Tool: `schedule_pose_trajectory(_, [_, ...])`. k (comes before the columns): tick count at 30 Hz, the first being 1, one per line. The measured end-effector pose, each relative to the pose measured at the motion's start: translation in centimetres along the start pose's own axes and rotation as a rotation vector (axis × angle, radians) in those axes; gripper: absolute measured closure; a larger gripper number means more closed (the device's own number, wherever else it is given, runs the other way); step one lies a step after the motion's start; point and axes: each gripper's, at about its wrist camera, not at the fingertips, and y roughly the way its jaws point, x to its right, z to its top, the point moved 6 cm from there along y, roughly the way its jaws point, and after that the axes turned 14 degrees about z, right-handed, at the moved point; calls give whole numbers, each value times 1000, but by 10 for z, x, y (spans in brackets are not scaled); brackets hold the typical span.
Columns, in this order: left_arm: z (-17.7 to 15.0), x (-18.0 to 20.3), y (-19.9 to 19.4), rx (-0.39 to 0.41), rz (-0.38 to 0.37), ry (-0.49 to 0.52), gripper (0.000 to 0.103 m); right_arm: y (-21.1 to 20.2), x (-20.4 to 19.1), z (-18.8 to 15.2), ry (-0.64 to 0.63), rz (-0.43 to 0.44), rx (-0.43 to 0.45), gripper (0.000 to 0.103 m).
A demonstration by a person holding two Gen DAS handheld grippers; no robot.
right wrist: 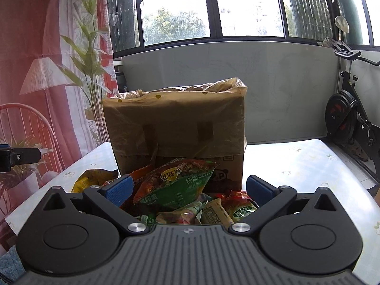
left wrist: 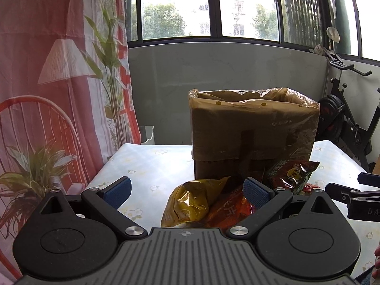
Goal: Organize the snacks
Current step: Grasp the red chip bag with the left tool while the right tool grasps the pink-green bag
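Observation:
A cardboard box [left wrist: 254, 133] lined with a clear plastic bag stands upright on the table, its top open; in the right wrist view the box [right wrist: 175, 128] sits straight ahead. A heap of snack packets lies against its front: a yellow packet [left wrist: 190, 204], an orange-red one [left wrist: 228, 211] and a green-and-red packet [right wrist: 175, 182], with smaller packets [right wrist: 213, 213] below. My left gripper [left wrist: 187, 190] is open above the yellow packet, holding nothing. My right gripper [right wrist: 188, 187] is open over the green packet, which is not pinched.
The table [right wrist: 296, 166] has a pale flowered cloth. A printed curtain [left wrist: 47, 95] hangs at the left. An exercise bike [right wrist: 351, 118] stands at the right, beyond the table's edge. Windows and a grey wall lie behind. The right gripper's fingers [left wrist: 351, 194] show at the left wrist view's right edge.

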Motion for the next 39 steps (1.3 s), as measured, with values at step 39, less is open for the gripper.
schedule_pose_trajectory(39, [-51,32,41,-116,-94,53,5,56,19,-77,214,225,-218,19])
